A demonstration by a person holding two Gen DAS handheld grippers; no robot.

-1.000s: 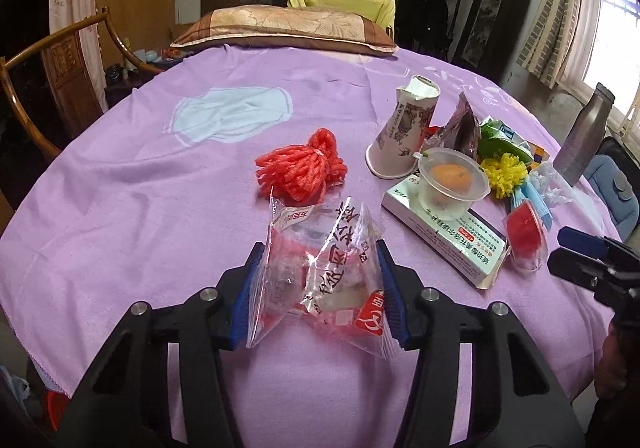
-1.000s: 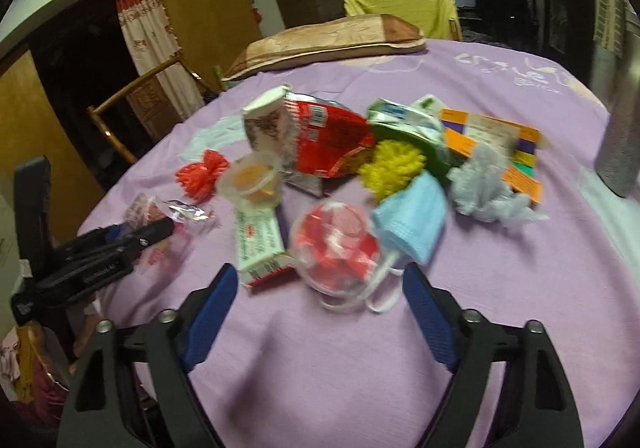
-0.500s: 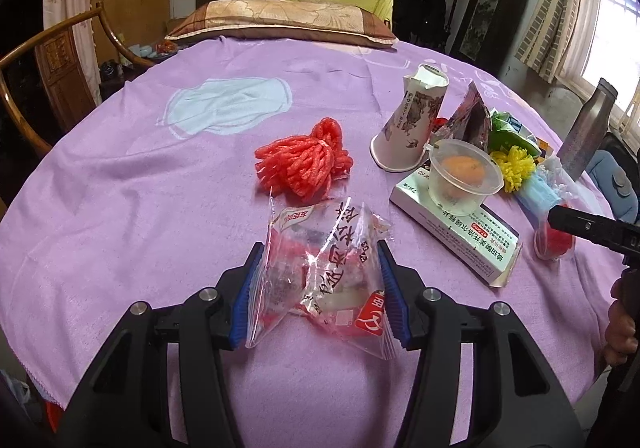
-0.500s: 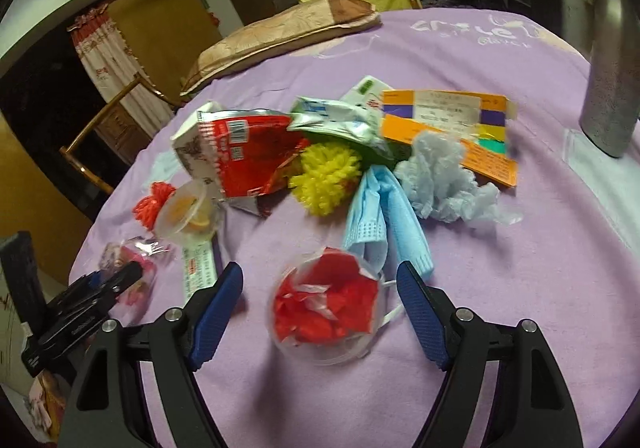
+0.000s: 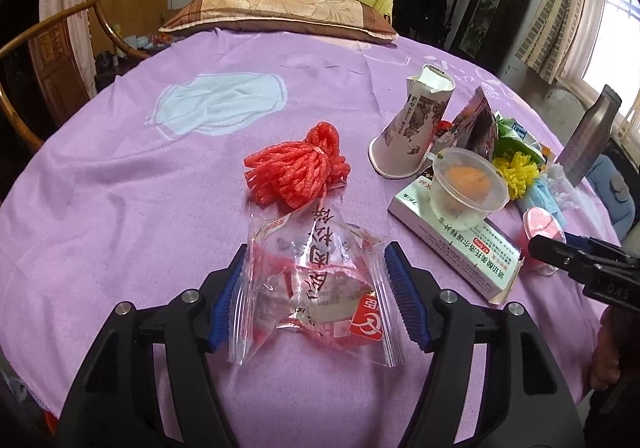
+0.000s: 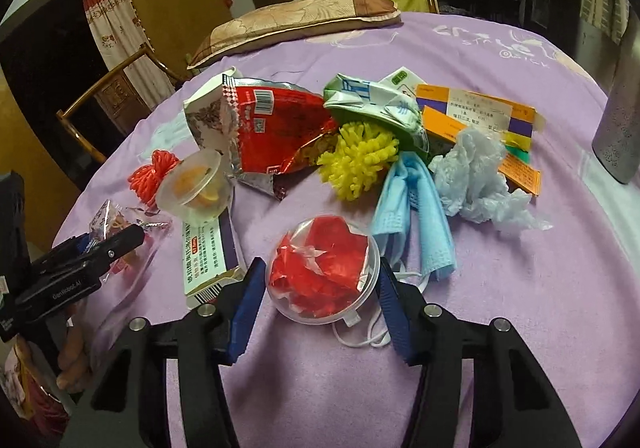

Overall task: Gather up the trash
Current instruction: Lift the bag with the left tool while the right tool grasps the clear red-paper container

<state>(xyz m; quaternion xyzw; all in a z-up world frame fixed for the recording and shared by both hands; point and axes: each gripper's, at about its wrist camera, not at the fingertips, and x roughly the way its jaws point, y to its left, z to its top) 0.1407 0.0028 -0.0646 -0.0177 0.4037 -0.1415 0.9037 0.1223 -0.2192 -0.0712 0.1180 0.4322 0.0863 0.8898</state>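
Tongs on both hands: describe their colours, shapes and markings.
Both tongs are matte black, each with two curved arms, silver bolts at the joints and ribbed blue pads inside the tips. The left tongs and right tongs look alike. White lettering marks the left tongs' side in the right wrist view. No cables or sleeves visible.

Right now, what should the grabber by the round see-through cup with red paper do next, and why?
Probably close the right gripper. Its open fingers already sit on either side of the clear cup of red paper, which rests on the purple tablecloth, so a squeeze should grip it.
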